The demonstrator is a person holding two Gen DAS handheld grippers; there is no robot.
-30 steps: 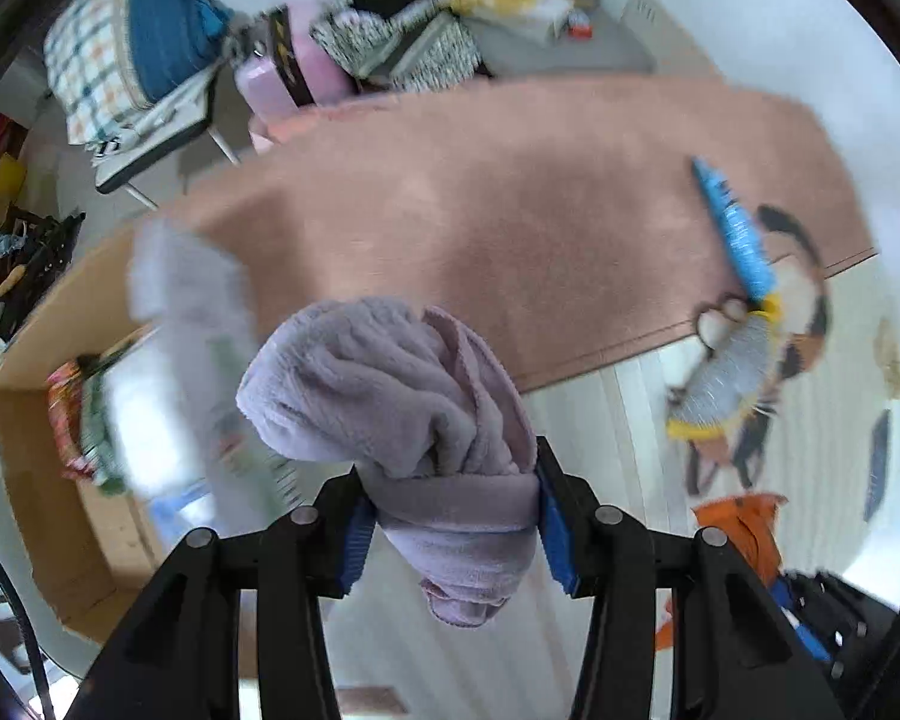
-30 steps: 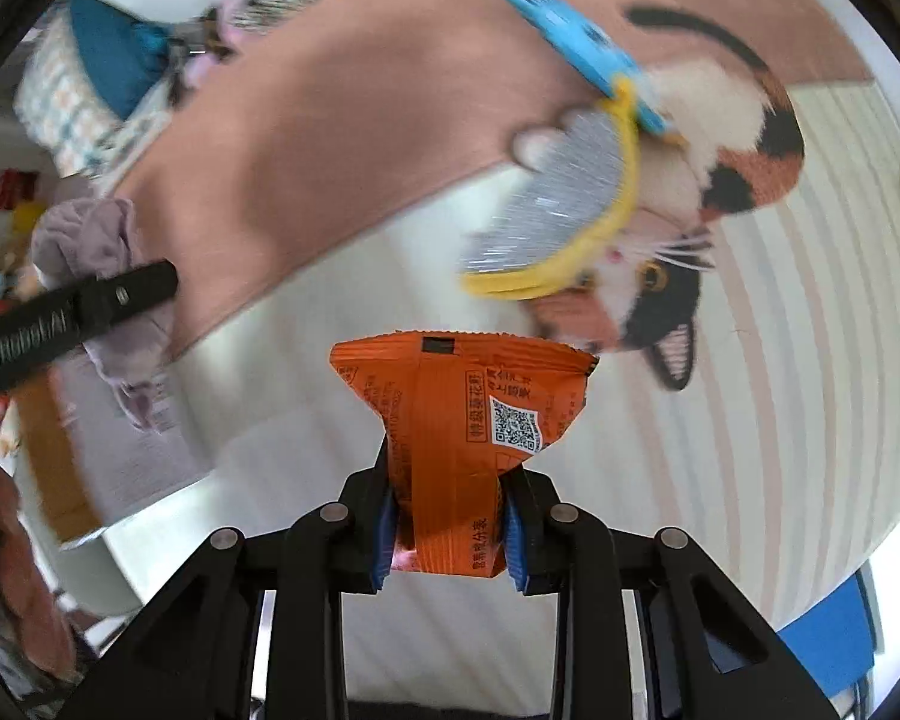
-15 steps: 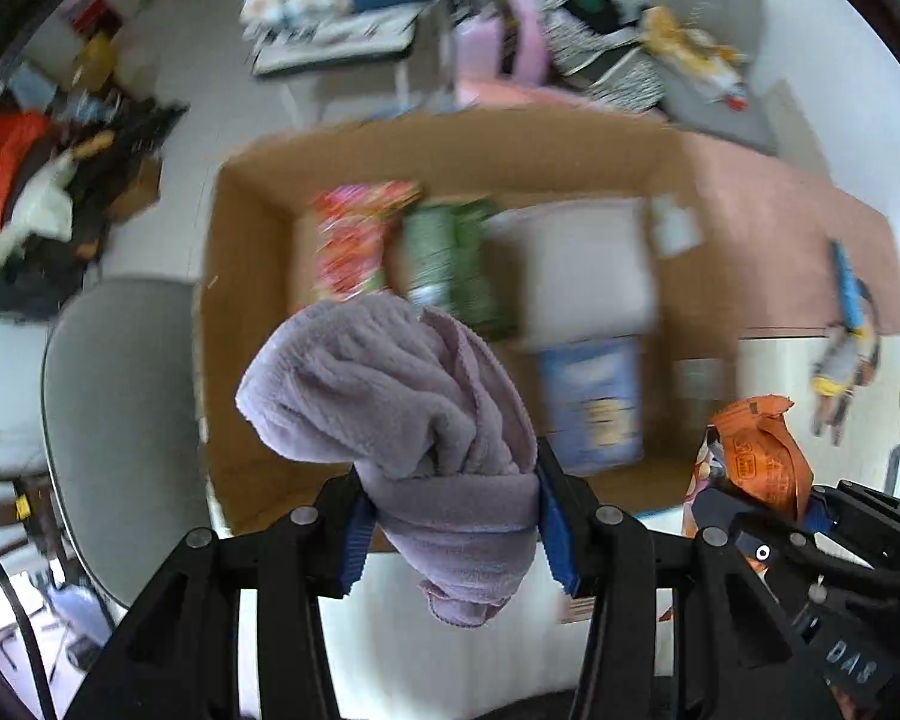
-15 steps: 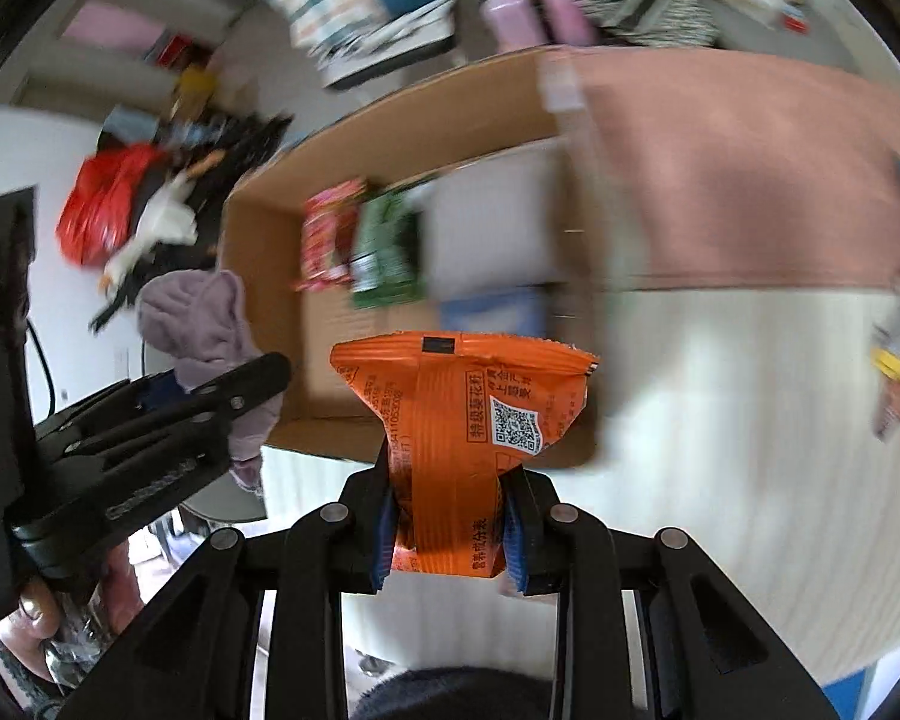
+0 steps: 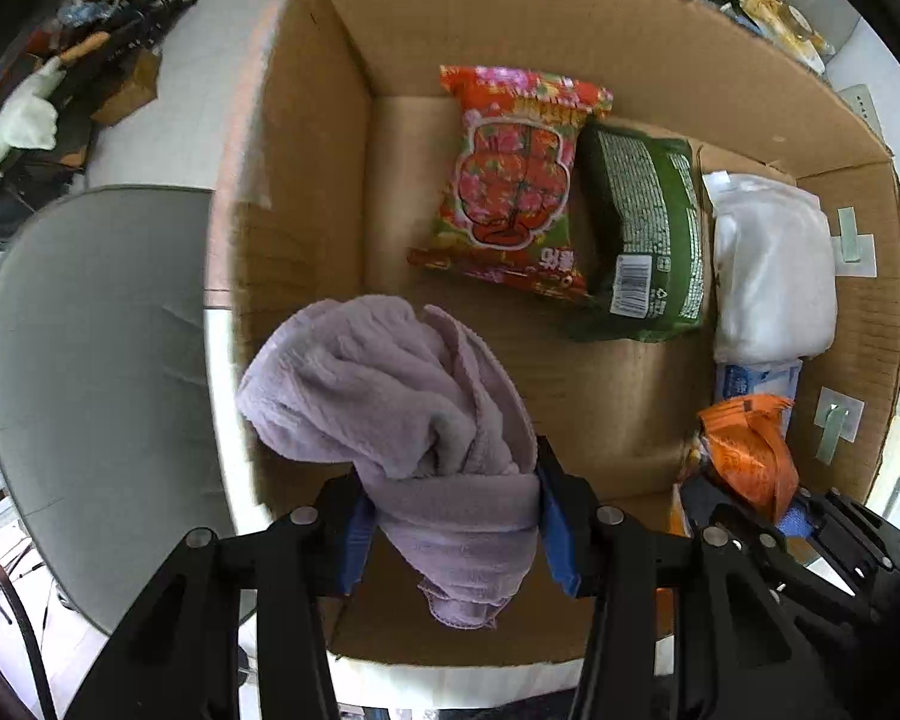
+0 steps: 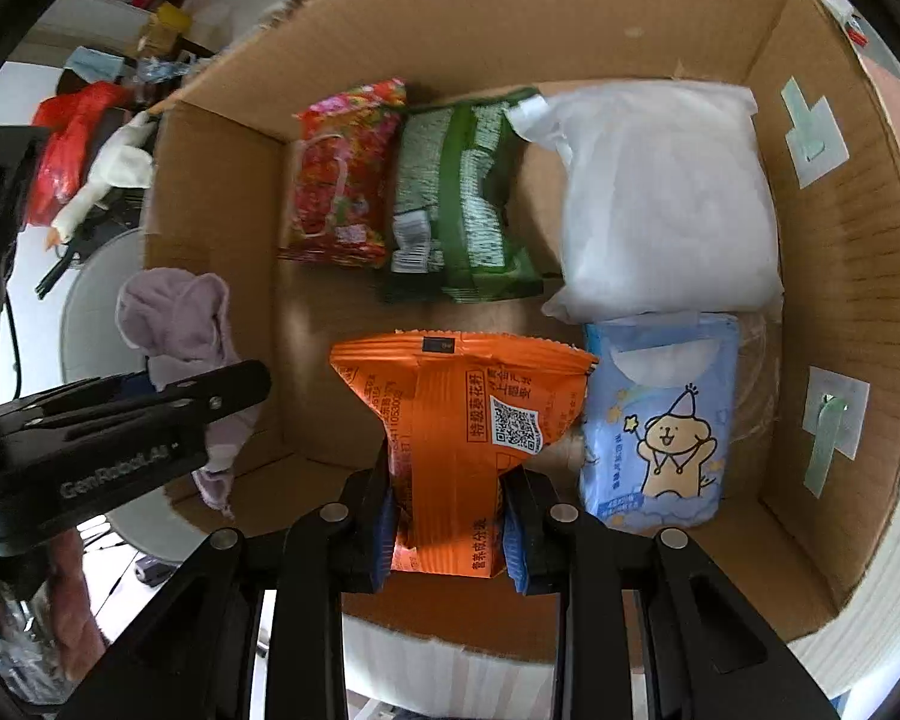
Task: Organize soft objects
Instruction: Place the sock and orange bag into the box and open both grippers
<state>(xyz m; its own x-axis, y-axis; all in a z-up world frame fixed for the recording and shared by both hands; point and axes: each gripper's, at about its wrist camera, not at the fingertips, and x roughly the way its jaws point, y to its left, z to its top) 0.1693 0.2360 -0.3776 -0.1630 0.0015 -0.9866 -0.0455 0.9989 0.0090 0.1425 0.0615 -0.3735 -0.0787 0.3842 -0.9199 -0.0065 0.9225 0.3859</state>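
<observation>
My left gripper (image 5: 450,528) is shut on a bunched lilac towel (image 5: 402,396) and holds it over the near left corner of an open cardboard box (image 5: 306,192). My right gripper (image 6: 450,522) is shut on an orange snack packet (image 6: 462,420) over the box's near side (image 6: 822,276); the packet also shows in the left wrist view (image 5: 744,450). In the box lie a red flowered packet (image 5: 510,180), a green packet (image 5: 648,234), a white plastic-wrapped bundle (image 6: 660,198) and a blue tissue pack (image 6: 660,420). The towel and left gripper also show in the right wrist view (image 6: 174,324).
A grey round chair seat (image 5: 90,360) stands left of the box. Clutter with a red bag (image 6: 66,138) and a white toy (image 6: 114,174) lies on the floor beyond the box's left side. Bags and clothes (image 5: 768,6) lie past its far right corner.
Both grippers have swung from the pink rug and cat mat to above the cardboard box and moved closer to it. Each still holds its item.
</observation>
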